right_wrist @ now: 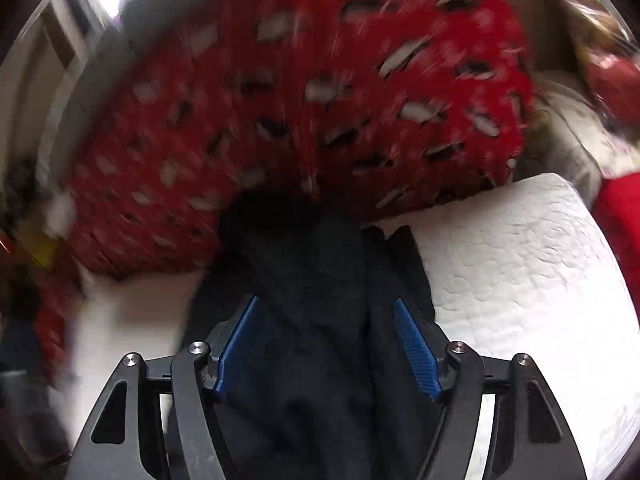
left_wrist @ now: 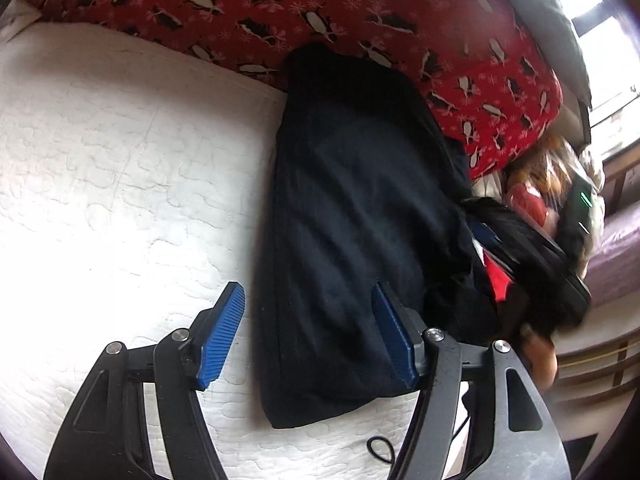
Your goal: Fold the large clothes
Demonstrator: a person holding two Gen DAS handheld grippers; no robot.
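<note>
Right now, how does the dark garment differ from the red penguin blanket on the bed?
Colour: the dark garment is plain navy-black; the red penguin blanket is bright red with black-and-white penguins.
Pose: the garment lies as a long, narrow, flattened strip; the blanket is bunched in a puffy heap behind it.
Position: the garment lies under both open grippers, left and right; the blanket is beyond them.
Shared: both rest on the white quilted mattress.

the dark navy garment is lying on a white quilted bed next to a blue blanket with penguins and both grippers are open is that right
Not quite: the penguin blanket is red, as the left wrist view shows. The rest holds: the dark navy garment lies on the white quilted bed, and the left gripper and right gripper are open.
</note>
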